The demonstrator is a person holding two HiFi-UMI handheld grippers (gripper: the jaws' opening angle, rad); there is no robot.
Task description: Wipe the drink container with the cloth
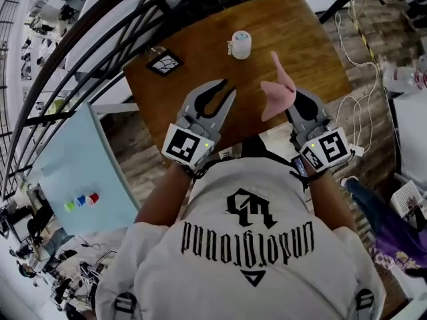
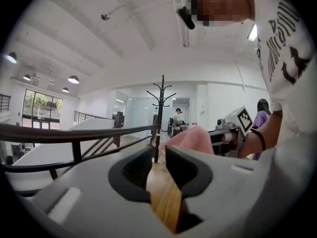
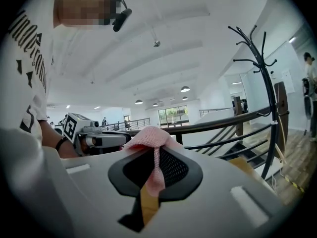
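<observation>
The right gripper (image 1: 292, 105) pinches a pink cloth (image 1: 277, 91) above the table (image 1: 200, 52); the left gripper (image 1: 227, 89), jaws slightly apart, holds nothing. The white drink container (image 1: 241, 44) stands farther back, untouched; steadying it before wiping seems wise.

Near the far left corner of the wooden table (image 1: 320, 59) lies a black square tile (image 1: 165, 63) with a white pattern. A dark railing (image 1: 87, 52) curves past that side. Beside it, a pale blue board (image 1: 67, 159) carries three small coloured pieces (image 1: 81, 201). White cables (image 1: 365, 92) trail off the right edge.
</observation>
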